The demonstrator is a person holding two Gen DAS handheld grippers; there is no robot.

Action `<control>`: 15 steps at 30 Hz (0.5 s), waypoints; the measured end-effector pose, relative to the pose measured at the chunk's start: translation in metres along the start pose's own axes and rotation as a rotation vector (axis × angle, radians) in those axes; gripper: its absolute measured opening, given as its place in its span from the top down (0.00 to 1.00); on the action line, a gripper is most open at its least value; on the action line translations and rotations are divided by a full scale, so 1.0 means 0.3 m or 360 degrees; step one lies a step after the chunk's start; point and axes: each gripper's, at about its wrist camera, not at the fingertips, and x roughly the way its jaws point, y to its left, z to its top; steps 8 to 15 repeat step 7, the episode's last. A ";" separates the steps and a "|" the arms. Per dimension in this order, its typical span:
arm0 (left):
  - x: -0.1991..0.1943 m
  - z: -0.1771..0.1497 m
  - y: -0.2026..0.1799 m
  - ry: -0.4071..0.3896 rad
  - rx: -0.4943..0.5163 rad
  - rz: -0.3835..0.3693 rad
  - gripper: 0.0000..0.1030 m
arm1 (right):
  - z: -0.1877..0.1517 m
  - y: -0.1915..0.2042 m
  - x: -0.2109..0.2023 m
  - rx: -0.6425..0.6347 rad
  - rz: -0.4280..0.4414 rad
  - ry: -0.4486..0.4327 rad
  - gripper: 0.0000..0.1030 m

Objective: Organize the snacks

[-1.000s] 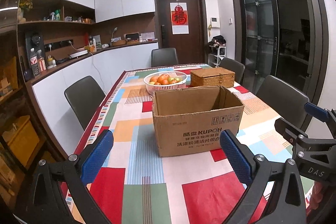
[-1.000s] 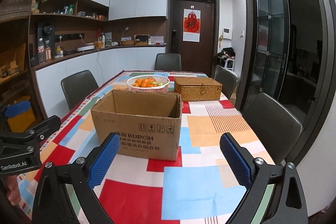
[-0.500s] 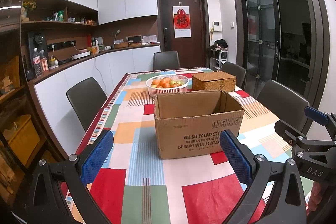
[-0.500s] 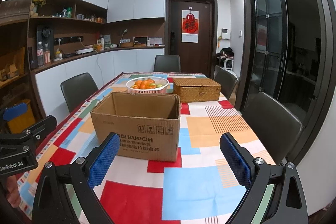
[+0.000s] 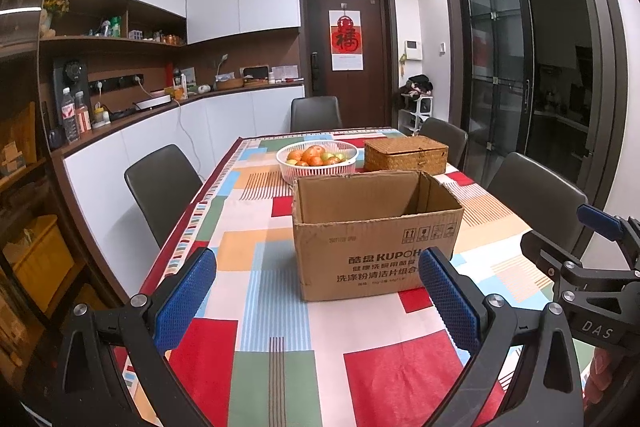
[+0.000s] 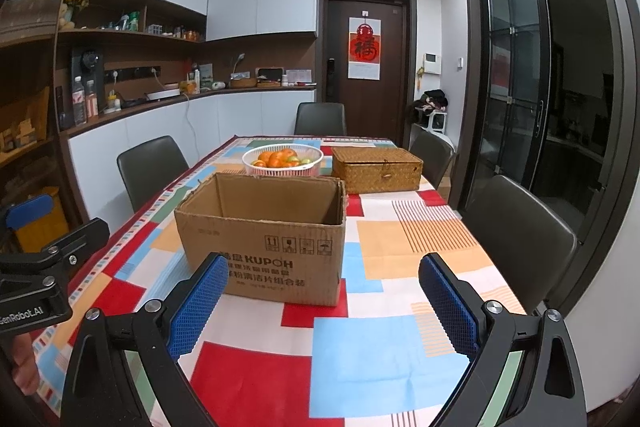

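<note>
The cardboard box [image 5: 376, 235] sat open near the middle of the table [image 5: 280, 367], and its inside could not be seen. No snacks showed. Behind it were a fruit basket [image 5: 317, 157] and a shut wicker box [image 5: 406, 155]. The left gripper [image 5: 316, 297] and right gripper [image 6: 322, 297] hung spread wide, holding nothing. Peeking into the box looked wise. The box said "KUPOH".
</note>
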 end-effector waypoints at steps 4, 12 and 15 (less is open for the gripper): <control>0.006 -0.004 0.002 0.0011 -0.0010 0.0000 0.00 | -0.003 0.000 0.002 -0.0006 -0.0004 0.0000 0.06; 0.009 -0.005 0.003 0.0016 -0.0010 0.0004 0.00 | -0.009 0.002 0.007 -0.0008 -0.0006 0.0006 0.06; 0.009 -0.005 0.003 0.0016 -0.0010 0.0004 0.00 | -0.009 0.002 0.007 -0.0008 -0.0006 0.0006 0.06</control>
